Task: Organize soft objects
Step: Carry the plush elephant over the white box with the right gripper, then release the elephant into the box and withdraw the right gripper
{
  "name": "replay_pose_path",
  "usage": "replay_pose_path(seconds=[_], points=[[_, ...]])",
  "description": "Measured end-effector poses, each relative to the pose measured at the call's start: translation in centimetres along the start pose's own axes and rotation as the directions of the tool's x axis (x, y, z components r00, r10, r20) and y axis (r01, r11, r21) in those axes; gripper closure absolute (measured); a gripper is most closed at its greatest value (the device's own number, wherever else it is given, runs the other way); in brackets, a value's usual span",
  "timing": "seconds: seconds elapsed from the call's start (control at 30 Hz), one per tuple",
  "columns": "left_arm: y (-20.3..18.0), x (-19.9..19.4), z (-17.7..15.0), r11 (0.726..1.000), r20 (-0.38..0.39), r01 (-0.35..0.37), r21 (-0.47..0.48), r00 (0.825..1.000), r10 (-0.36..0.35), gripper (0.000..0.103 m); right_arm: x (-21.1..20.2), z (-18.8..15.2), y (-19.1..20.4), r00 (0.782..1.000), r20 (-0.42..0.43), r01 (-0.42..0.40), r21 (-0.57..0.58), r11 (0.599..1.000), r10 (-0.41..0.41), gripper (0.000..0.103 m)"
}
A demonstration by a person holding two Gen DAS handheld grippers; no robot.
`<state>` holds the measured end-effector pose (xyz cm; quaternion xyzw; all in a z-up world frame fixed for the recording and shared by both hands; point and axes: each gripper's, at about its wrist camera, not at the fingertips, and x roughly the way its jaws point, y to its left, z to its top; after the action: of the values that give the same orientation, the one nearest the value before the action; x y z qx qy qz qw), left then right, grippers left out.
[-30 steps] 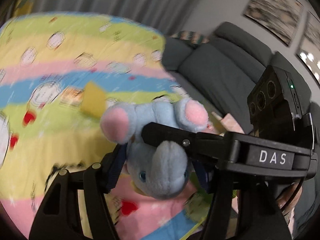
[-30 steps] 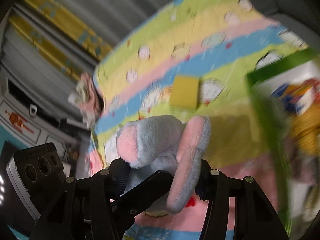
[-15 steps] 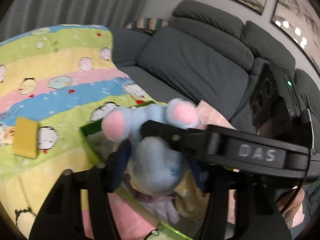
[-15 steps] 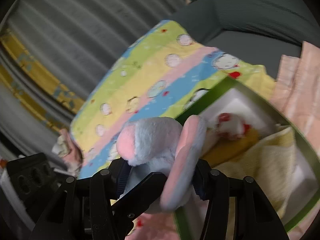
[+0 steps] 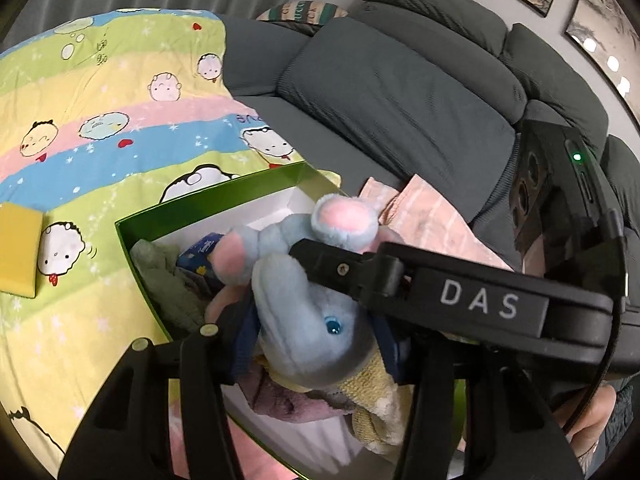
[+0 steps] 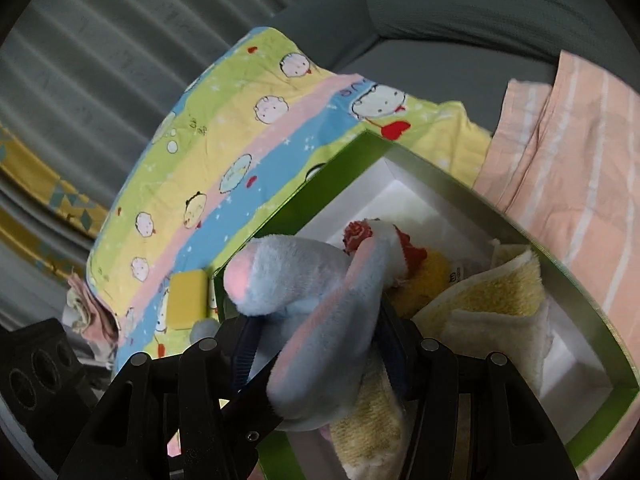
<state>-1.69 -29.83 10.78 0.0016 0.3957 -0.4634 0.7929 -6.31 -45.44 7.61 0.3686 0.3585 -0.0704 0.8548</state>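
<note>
Plush elephant now carried over the green box

Both grippers, left (image 5: 316, 344) and right (image 6: 316, 344), clamp their fingers on the blue plush elephant (image 5: 316, 332); a second ago the striped blanket (image 5: 100, 128) lay below, now the green box (image 6: 576, 292) of towels does.

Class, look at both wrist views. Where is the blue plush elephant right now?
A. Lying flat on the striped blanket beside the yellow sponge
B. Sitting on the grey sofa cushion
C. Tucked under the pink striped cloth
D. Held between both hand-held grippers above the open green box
D: the blue plush elephant is pinched by the left hand-held gripper and the right hand-held gripper over the green box.
</note>
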Motion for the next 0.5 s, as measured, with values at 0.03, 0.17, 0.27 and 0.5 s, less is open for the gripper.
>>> replay_pose_path(seconds=[0.03,0.17,0.27,0.5], points=[[0.0,0.0,-0.1,1.0,0.001,-0.006,0.001,1.0,0.006,0.054,0.2,0.1,-0.1,1.0,-0.004,0.0,0.005,1.0,0.0,0.047],[0.6,-0.3,-0.4,1.0,-0.005,-0.013,-0.02,1.0,0.013,0.052,1.2,0.3,-0.4,1.0,-0.021,0.018,0.009,1.0,-0.018,0.047],[1.0,-1.4,-0.6,0.999,0.0,-0.003,-0.037,1.0,0.003,0.051,1.2,0.3,0.0,1.0,-0.017,0.026,0.008,1.0,-0.026,0.044],[2.0,-5.4,-1.6,0.997,0.048,-0.07,-0.041,0.996,0.072,0.022,-1.6,-0.1,1.1,0.992,0.08,0.101,-0.027,0.995,-0.099,0.021]])
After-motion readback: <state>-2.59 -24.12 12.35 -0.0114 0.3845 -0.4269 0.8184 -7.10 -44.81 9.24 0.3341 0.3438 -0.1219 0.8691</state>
